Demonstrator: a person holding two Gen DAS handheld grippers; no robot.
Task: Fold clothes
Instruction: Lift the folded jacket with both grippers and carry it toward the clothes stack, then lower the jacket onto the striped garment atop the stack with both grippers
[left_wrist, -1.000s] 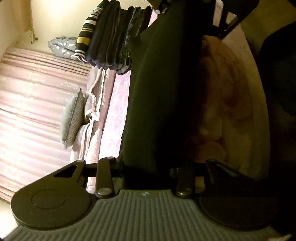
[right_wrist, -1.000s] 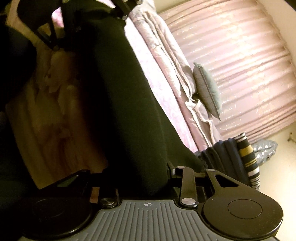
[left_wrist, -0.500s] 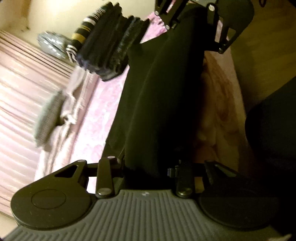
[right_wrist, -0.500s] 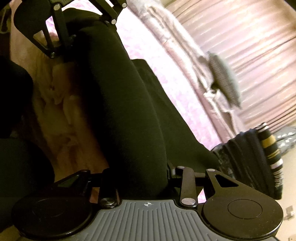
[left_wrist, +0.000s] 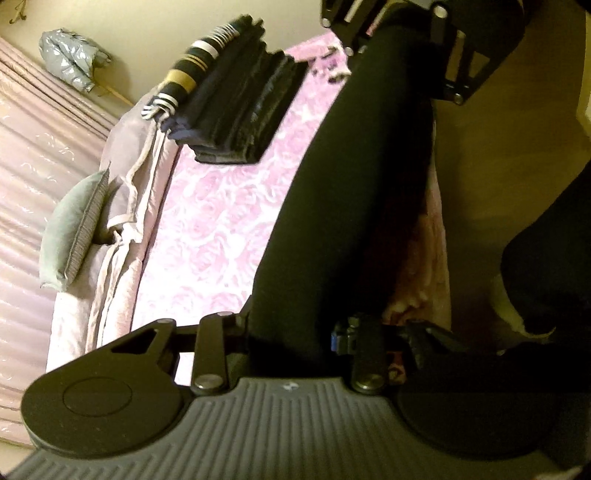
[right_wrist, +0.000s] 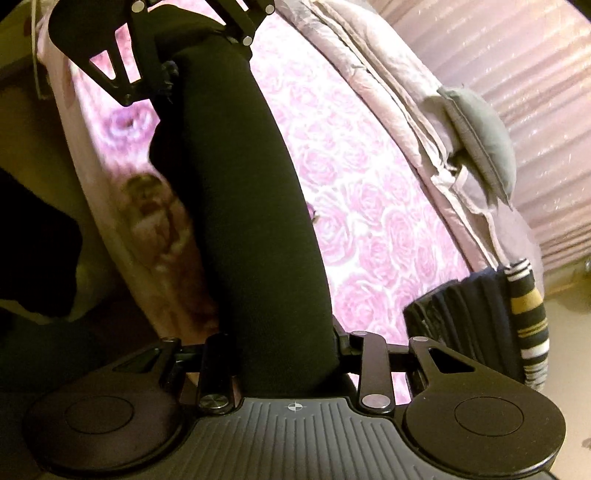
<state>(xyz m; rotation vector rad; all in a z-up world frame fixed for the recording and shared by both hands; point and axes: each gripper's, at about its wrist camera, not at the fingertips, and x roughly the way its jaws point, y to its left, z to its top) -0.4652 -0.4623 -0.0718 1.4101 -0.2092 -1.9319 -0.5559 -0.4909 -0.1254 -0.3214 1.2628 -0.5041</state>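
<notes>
The black garment (left_wrist: 354, 206), soft, light and limp, hangs stretched above the rose-patterned bed (left_wrist: 221, 221) between the left claw (left_wrist: 291, 332) and right claw (right_wrist: 288, 343), each pinching an end, so edge grips suit it best.

Your garment (left_wrist: 354, 184) stretches between your two claws, one end in your left claw (left_wrist: 295, 332), the other in your right claw (right_wrist: 284, 354), above the bed (left_wrist: 221, 206). On the bed, the stack of folded clothes (left_wrist: 236, 110) sits toward the far end from you. A folded quilt (right_wrist: 399, 96) runs along the bed's far side, and a cushion (right_wrist: 480, 136) lies on it, against the curtain (right_wrist: 535, 74). The floor (left_wrist: 480, 166) lies on your near side.
</notes>
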